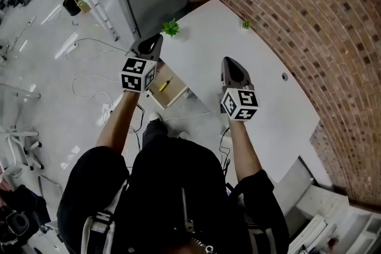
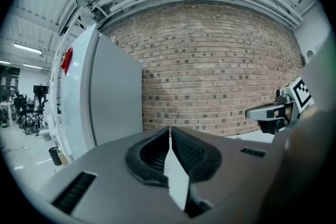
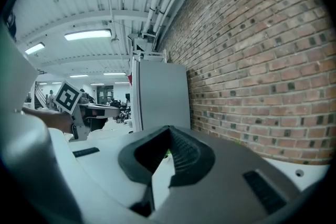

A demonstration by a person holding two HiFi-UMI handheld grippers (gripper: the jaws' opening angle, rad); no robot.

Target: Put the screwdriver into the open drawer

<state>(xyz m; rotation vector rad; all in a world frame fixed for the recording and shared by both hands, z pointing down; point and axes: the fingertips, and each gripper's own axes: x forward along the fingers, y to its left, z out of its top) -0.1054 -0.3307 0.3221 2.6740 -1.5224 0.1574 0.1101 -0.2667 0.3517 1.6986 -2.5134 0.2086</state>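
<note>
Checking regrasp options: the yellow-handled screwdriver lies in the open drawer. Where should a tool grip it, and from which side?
Grip the screwdriver on its yellow handle, its bulkier end, coming straight down from above. It seems to lie flat and diagonal in the drawer, whose walls would likely block a sideways approach. Set the jaws across the handle.

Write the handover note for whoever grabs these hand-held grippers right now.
Left hand-held gripper: shut, empty, held in the air.
Right hand-held gripper: shut, empty, held above the table.
Screwdriver: lies in the open drawer at the table's near edge.
Done: screwdriver is in the drawer.
Left: nothing that shows; the drawer stands open.
</note>
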